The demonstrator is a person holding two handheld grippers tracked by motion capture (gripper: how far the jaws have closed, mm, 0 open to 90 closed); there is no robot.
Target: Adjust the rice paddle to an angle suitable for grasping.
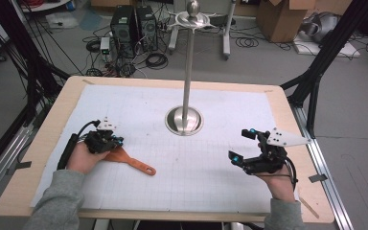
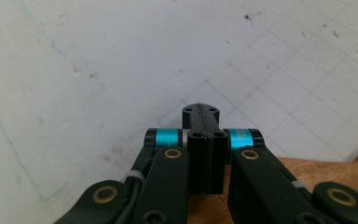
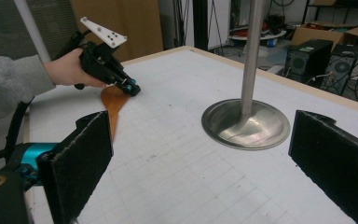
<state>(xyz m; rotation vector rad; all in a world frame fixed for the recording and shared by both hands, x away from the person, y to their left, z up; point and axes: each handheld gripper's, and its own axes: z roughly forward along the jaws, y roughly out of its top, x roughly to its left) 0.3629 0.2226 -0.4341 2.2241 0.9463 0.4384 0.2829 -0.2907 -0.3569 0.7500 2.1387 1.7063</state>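
Observation:
An orange spatula (image 1: 135, 164) lies on the white gridded mat (image 1: 206, 182), its blade under my left gripper (image 1: 117, 142) and its handle pointing toward the table's middle front. That gripper's jaws are pressed together, with nothing seen between them in the left gripper view (image 2: 200, 111); the blade (image 2: 326, 170) shows below and behind them. From the right gripper view, the left gripper (image 3: 133, 88) tilts down over the blade (image 3: 113, 103). My right gripper (image 1: 242, 145) hovers at the front right, its two pads wide apart and empty (image 3: 200, 158).
A tall metal pole on a round steel base (image 1: 184, 120) stands at the table's centre, also ahead of the right gripper (image 3: 244, 123). The mat lies on a wooden tabletop (image 1: 43, 143). Computers, cables and boxes sit on the floor beyond.

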